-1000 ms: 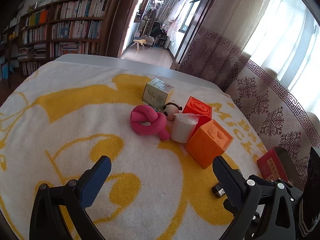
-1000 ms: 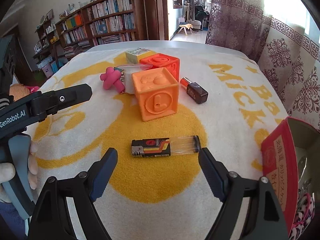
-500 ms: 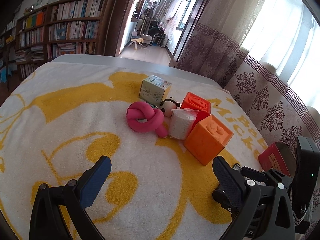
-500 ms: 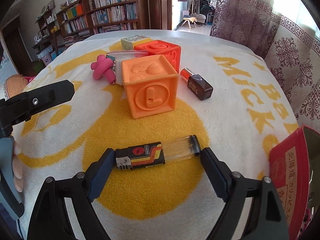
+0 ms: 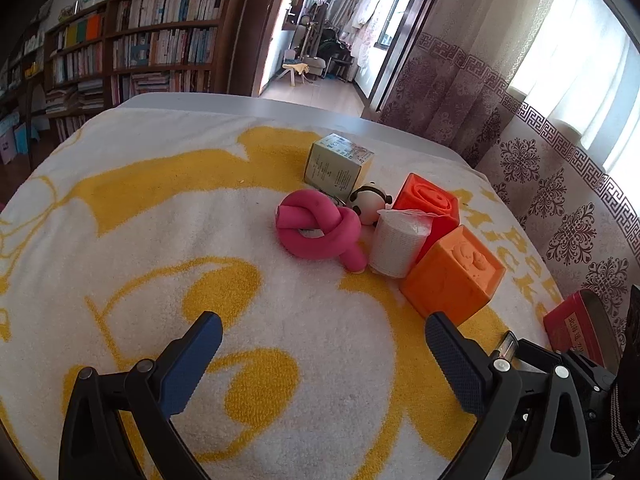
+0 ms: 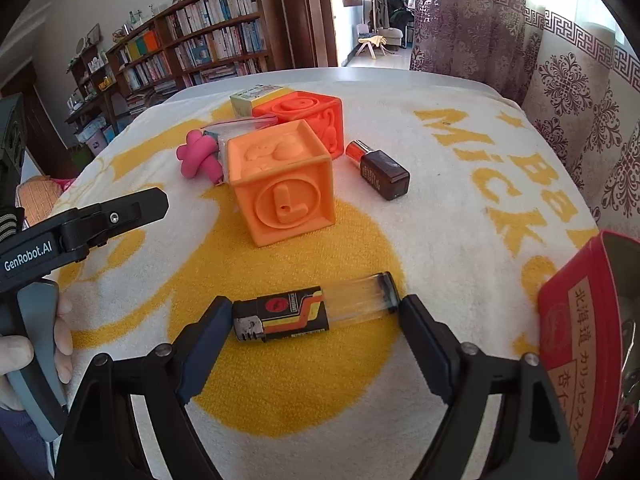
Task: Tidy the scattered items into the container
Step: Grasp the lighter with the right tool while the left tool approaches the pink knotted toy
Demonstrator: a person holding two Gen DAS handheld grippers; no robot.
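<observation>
A black, orange and clear lighter (image 6: 296, 312) lies on the yellow-and-white towel (image 6: 460, 184), crosswise between the fingers of my right gripper (image 6: 316, 308). Its jaws are closing and the pads stand at the lighter's two ends, without a clear press. The red tin container (image 6: 576, 340) stands open at the right edge, also in the left wrist view as the tin (image 5: 572, 328). My left gripper (image 5: 322, 324) hovers open over bare towel, short of the pink knotted toy (image 5: 316, 228), with nothing between its fingers.
Two orange cubes (image 6: 284, 184) (image 5: 452, 272), a brown bottle (image 6: 380, 170), a white cup (image 5: 396, 240), a panda figure (image 5: 370, 200) and a small carton (image 5: 338, 162) cluster mid-towel. A person's hand (image 6: 16, 356) holds the left gripper's handle. Curtains hang close on the right.
The right gripper has come forward and down, so the lighter, earlier ahead of the fingertips, now lies between them. The left gripper has hardly moved and stays open.
</observation>
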